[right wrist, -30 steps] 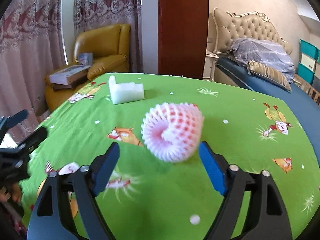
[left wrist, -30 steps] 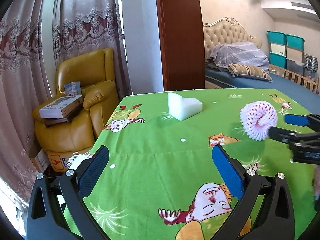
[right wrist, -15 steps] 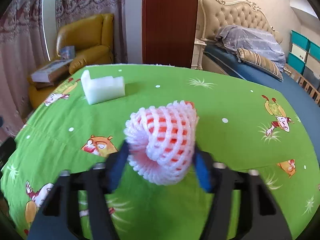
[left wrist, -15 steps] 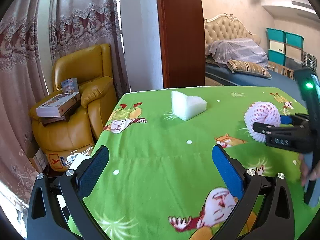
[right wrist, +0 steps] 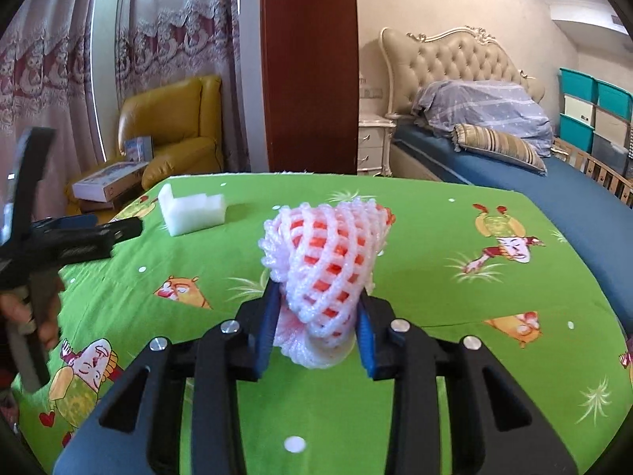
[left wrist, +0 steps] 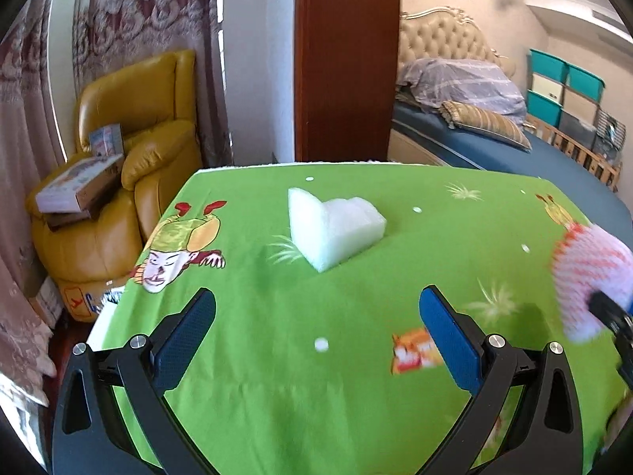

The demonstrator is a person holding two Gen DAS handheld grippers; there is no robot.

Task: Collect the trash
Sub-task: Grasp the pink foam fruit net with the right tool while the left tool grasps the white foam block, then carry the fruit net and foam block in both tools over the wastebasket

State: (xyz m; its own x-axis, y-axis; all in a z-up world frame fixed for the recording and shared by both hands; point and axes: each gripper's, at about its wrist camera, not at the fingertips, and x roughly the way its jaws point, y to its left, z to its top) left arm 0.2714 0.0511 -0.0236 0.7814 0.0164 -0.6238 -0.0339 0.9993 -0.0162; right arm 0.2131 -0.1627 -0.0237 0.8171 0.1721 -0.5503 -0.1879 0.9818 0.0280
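The pink-and-white foam mesh fruit sleeve (right wrist: 328,277), with orange showing through its netting, sat between the blue pads of the right gripper (right wrist: 316,330). The jaws were closing on it, both pads already pressing into its lower half, the sleeve standing upright above them and over the desk. In the left wrist view the same sleeve (left wrist: 589,277) showed blurred at the right edge, with a black fingertip of the right gripper against it.

The white L-shaped foam packing block (left wrist: 334,231) lay on the green cartoon-print cloth covering the desk (left wrist: 277,356), toward the far side, well apart from the sleeve. It was untouched, ahead of the left gripper (left wrist: 316,328). That gripper's jaws were spread wide with nothing between them, only cloth below. From the right wrist view the left gripper (right wrist: 114,229) came in from the left edge, its tip near the block (right wrist: 194,209) but not touching it; a person's hand (right wrist: 27,312) held its handle.

Beyond the desk: a yellow leather armchair (left wrist: 130,150) at left carrying a flat cardboard box (left wrist: 79,186), patterned pink curtains (left wrist: 150,19) behind it, a dark red-brown wooden door panel (left wrist: 346,59) in the middle. At right, a bed with a blue sheet (right wrist: 514,182), a tufted beige headboard (right wrist: 451,63), a striped bolster pillow (right wrist: 498,146), and teal-and-white storage bins (right wrist: 593,111) at the far wall.
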